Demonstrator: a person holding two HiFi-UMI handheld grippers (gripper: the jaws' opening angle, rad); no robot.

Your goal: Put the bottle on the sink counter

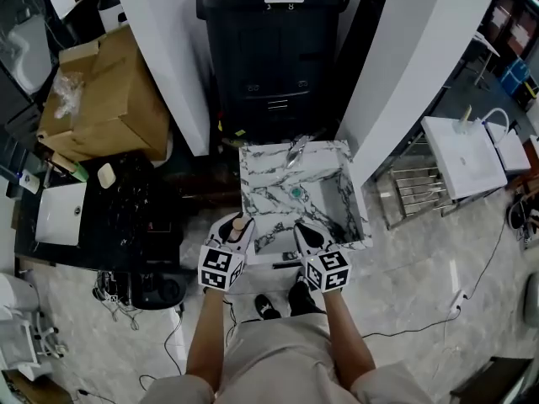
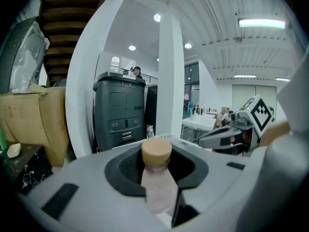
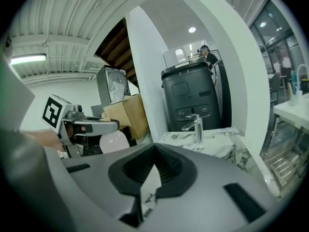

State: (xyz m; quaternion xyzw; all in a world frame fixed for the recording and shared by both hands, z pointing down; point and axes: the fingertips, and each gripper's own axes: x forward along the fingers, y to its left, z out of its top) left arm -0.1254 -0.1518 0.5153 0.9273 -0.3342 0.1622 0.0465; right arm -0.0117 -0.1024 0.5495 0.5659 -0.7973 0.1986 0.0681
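A small clear bottle (image 2: 158,185) with a tan cap (image 1: 238,222) stands upright between the jaws of my left gripper (image 1: 237,226), which is shut on it. It is held just off the front left corner of the marble sink (image 1: 255,211). In the right gripper view the bottle (image 3: 115,142) shows as a pale body under the left gripper (image 3: 91,125). My right gripper (image 1: 301,228) hovers over the sink's front edge, shut with nothing between its jaws (image 3: 154,149). A chrome faucet (image 3: 197,127) stands at the back of the sink counter (image 3: 219,141).
A tall black bin (image 1: 269,49) stands behind the sink between two white pillars (image 1: 164,49). A cardboard box (image 1: 109,99) and a dark table with small items (image 1: 126,204) are at the left. A white basin unit (image 1: 461,154) is at the right. Cables lie on the floor (image 1: 421,326).
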